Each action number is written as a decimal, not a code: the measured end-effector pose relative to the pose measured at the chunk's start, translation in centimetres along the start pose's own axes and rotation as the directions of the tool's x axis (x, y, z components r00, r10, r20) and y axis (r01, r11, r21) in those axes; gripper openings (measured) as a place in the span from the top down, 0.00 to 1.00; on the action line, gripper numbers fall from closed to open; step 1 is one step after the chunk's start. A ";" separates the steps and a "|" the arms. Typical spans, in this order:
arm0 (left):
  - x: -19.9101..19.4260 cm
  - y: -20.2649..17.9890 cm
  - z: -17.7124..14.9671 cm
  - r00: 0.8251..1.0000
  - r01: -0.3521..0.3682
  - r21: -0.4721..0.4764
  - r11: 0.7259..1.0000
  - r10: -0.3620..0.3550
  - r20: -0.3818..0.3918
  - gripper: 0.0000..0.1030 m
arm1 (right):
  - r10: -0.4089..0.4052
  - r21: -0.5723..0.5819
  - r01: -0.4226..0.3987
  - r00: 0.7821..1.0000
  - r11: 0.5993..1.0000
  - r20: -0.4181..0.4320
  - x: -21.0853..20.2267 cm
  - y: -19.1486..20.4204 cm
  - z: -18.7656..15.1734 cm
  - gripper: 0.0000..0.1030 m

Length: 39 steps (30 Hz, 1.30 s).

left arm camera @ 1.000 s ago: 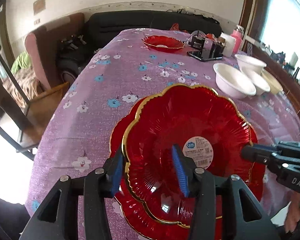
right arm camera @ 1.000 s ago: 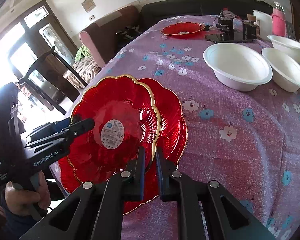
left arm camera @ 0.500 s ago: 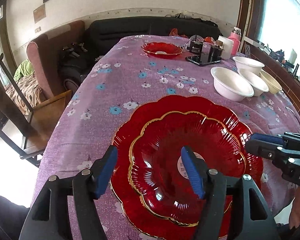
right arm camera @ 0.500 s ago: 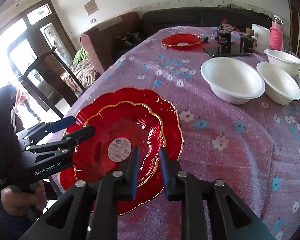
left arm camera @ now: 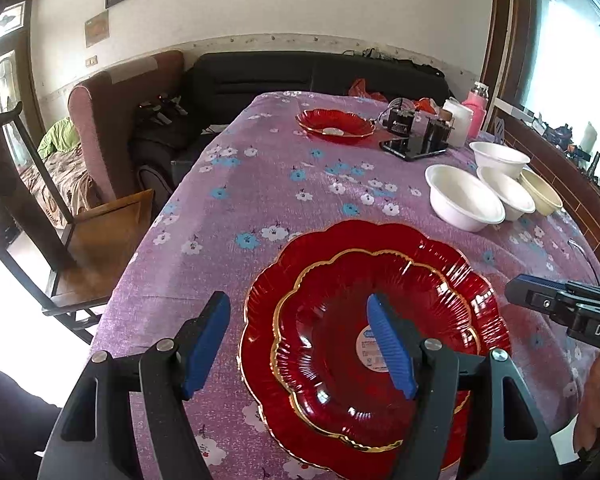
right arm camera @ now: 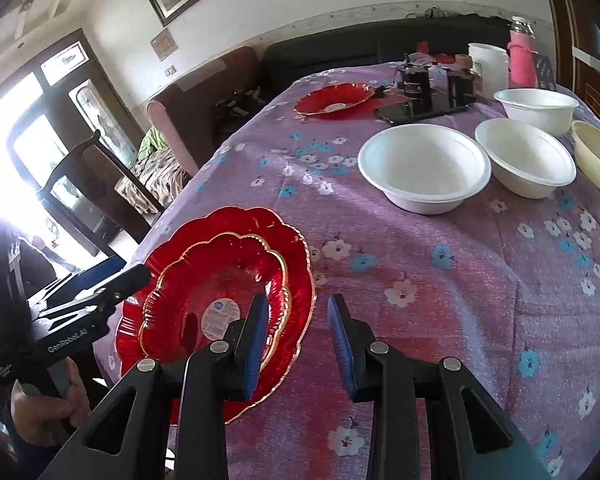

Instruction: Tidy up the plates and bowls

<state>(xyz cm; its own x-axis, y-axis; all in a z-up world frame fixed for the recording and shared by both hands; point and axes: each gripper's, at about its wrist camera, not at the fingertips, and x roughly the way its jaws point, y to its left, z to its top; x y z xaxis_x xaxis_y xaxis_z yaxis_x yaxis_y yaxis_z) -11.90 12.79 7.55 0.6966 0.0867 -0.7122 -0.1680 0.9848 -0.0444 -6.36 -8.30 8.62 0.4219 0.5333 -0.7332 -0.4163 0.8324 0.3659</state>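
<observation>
Left gripper (left arm camera: 300, 344), jaws spread wide and holding nothing, hovers above the near table edge; its right blue ribbed pad overlaps the smaller red plate (left arm camera: 364, 344), its left pad lies over bare cloth. Right gripper (right arm camera: 298, 344), jaws moderately parted and empty, straddles the right rim of the larger red plate (right arm camera: 296, 256). The smaller plate nests flat inside the larger, both scalloped, ribbed, glossy and gold-rimmed, faces up, round label at centre. Beyond, on the purple floral tablecloth (right arm camera: 460, 280): three white bowls (right arm camera: 424, 168), a cream bowl (right arm camera: 598, 156), a third red plate (right arm camera: 334, 100).
</observation>
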 end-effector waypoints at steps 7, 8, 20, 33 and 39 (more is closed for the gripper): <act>-0.5 -1.5 0.7 0.999 0.044 0.017 0.999 -0.044 0.007 0.31 | -0.019 0.041 0.018 0.999 0.999 0.026 -0.8 -1.9 0.2 0.67; -0.5 -1.8 0.8 0.999 0.050 0.020 0.999 -0.050 0.006 0.31 | -0.017 0.053 0.015 0.999 0.998 0.035 -1.0 -2.3 0.3 0.67; -0.2 -6.5 1.7 0.992 0.124 0.066 0.990 -0.124 -0.008 0.31 | -0.095 0.232 0.068 0.990 0.970 0.107 -2.7 -10.0 1.7 0.68; 2.9 -10.7 4.0 0.982 0.180 0.111 0.977 -0.173 -0.073 0.29 | -0.133 0.268 0.108 0.988 0.957 0.079 -2.6 -15.9 5.8 0.68; 3.3 -11.5 4.5 0.984 0.163 0.105 0.981 -0.154 -0.091 0.29 | -0.106 0.145 0.077 0.974 0.986 0.201 -3.1 -14.1 10.7 0.42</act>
<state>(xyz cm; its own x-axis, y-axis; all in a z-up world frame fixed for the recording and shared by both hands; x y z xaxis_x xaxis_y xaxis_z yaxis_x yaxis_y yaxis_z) -4.49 2.40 8.89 0.6481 -0.0802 -0.7573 0.0226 0.9960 -0.0862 6.84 -20.09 11.90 0.6167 0.4617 -0.6376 -0.2616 0.8841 0.3872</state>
